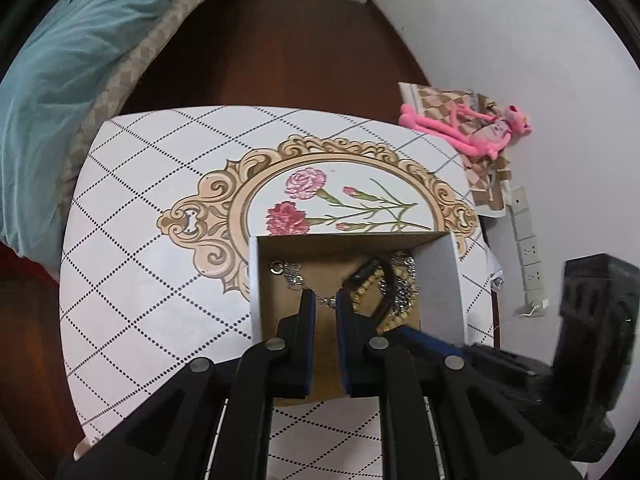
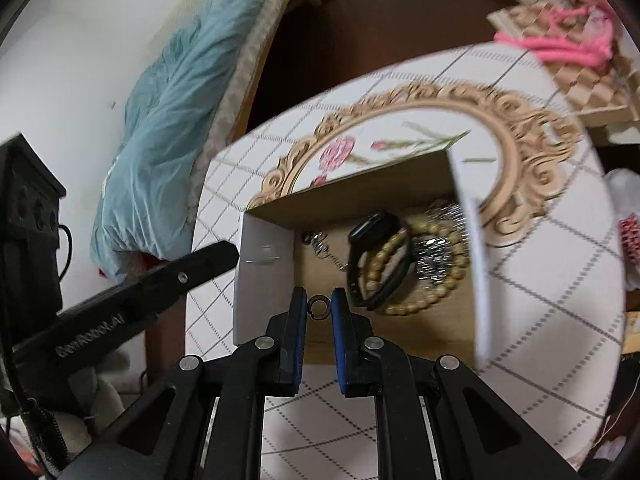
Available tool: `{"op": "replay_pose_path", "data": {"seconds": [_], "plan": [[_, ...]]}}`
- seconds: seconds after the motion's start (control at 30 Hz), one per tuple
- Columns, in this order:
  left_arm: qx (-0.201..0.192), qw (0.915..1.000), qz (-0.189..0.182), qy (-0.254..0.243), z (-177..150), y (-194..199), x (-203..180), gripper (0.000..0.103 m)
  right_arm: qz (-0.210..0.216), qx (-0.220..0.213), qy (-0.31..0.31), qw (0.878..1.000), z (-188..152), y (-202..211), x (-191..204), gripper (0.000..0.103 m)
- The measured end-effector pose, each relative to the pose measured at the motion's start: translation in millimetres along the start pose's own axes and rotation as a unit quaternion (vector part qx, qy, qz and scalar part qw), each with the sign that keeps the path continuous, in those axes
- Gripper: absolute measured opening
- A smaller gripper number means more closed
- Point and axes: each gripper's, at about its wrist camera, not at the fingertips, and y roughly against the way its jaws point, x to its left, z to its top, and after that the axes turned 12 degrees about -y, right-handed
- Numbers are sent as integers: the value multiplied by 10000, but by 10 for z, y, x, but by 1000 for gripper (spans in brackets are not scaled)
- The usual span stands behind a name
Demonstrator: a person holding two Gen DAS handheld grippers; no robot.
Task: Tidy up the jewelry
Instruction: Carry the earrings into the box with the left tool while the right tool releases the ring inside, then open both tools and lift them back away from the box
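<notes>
An open cardboard box (image 1: 438, 276) (image 2: 264, 256) stands on the patterned round table (image 1: 160, 240). Inside lie a black smartwatch (image 2: 374, 256), a wooden bead bracelet (image 2: 424, 300), a sparkly silver piece (image 2: 438, 256) and a silver chain with a ring (image 1: 292, 272) (image 2: 320, 242). My left gripper (image 1: 325, 300) sits over the box, jaws a narrow gap apart with the chain between them. My right gripper (image 2: 319, 304) is over the box's near edge, shut on a small dark ring (image 2: 319, 306). The right gripper's arm (image 1: 480, 354) reaches into the box in the left wrist view.
A bed with a teal blanket (image 1: 60, 80) stands left of the table. A pink plush toy (image 1: 476, 128) lies on a checkered cushion at the right by a white wall with a power strip (image 1: 528, 248). Dark wooden floor lies beyond the table.
</notes>
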Motion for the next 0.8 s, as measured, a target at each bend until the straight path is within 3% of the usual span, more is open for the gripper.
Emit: {"op": "replay_pose_path", "data": {"seconds": [0.07,0.13,0.17,0.37,0.4,0.5,0.57,0.67,0.7,0.8], "plan": [[6,9998,200,10,26,25,21,21,67,206,-113,9997,27,-79,-30,14],[-53,9996,287,44,37,65,60,63,9,188,-190,9996,44,-88,-42,25],[-133,9993,327,87,30,109,83,70,2,156,-205,9997,45,-70,-51,35],[-338,9973,587,297,-47,291,224,71,-385,-293,-65,9988,19,169,-59,42],[-355,9968,641,328,-96,316,234,74,-476,-403,-24,9981,-5,232,-55,43],[-403,9955,780,349,-231,361,230,95,-765,-686,64,9947,-69,394,-55,56],[-401,9946,874,377,-317,378,212,96,-985,-868,151,9912,-104,500,-49,64],[-452,9925,1091,324,-441,399,149,97,-1604,-1159,392,9794,-192,627,-10,90],[-505,9910,1204,290,-485,411,120,102,-1827,-1247,490,9740,-224,649,12,95],[-587,9873,1472,117,-597,435,22,103,-2362,-1411,765,9584,-311,690,52,97]]}}
